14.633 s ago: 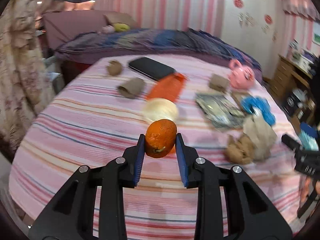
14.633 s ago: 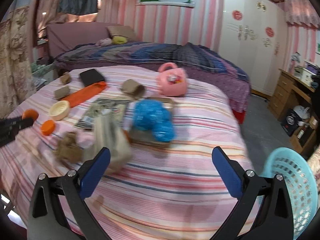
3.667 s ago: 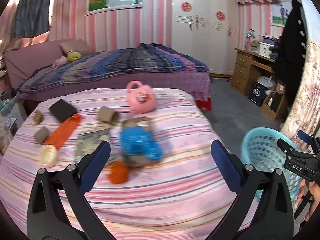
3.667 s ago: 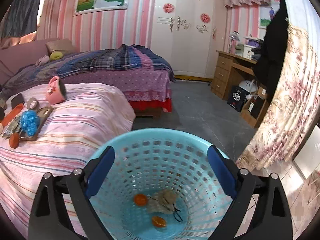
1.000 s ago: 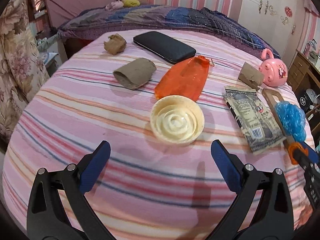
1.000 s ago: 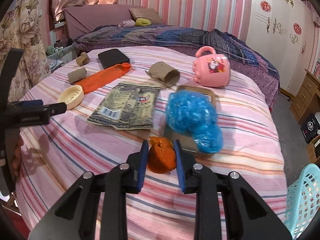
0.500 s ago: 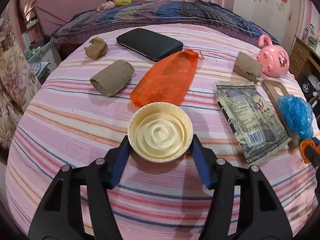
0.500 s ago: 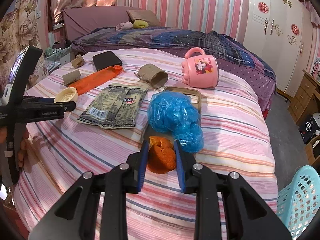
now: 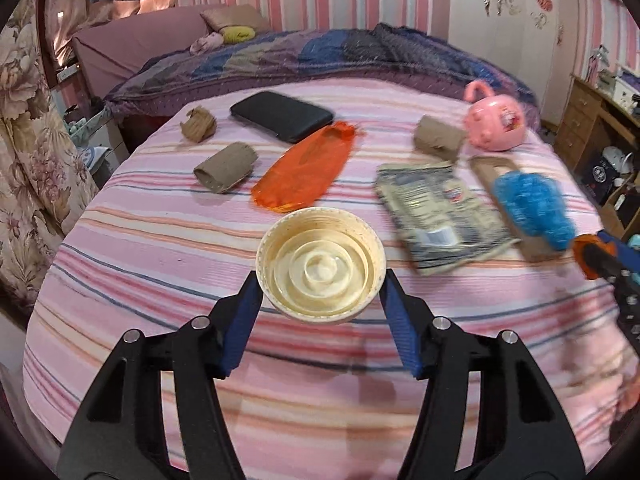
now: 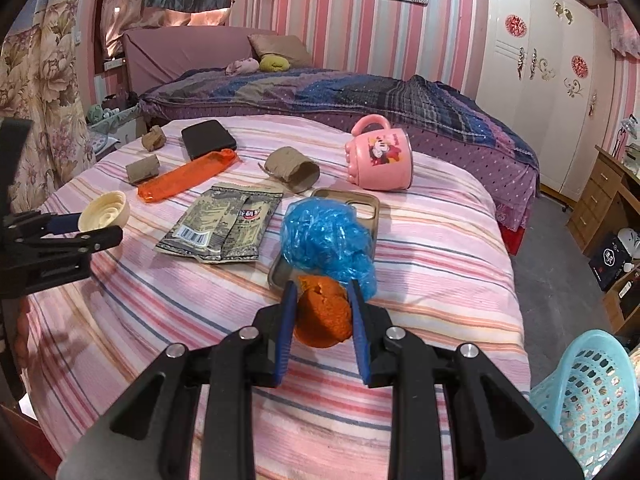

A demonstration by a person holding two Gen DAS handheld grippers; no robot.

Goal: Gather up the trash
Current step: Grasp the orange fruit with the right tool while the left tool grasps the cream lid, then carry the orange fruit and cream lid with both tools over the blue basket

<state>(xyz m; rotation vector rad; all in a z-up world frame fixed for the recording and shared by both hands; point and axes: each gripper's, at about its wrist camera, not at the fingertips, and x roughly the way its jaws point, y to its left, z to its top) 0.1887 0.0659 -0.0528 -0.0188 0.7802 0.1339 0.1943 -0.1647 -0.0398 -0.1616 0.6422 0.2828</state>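
Over on the left, the left tongs are pinched on a cream round plastic lid, its blue pads against opposite sides of the rim, the lid clear of the pink striped bed with its hollow side up. To carry it well I'd keep it level and the squeeze steady, since a smooth round rim looks apt to slip out. Moving right, the right tongs are clamped narrow on a torn orange peel, just in front of a crumpled blue plastic bag. The peel looks soft, so gentle pressure should do. Far right, beside the bed, stands the light blue plastic basket; only part shows, and I cannot tell what is in it.
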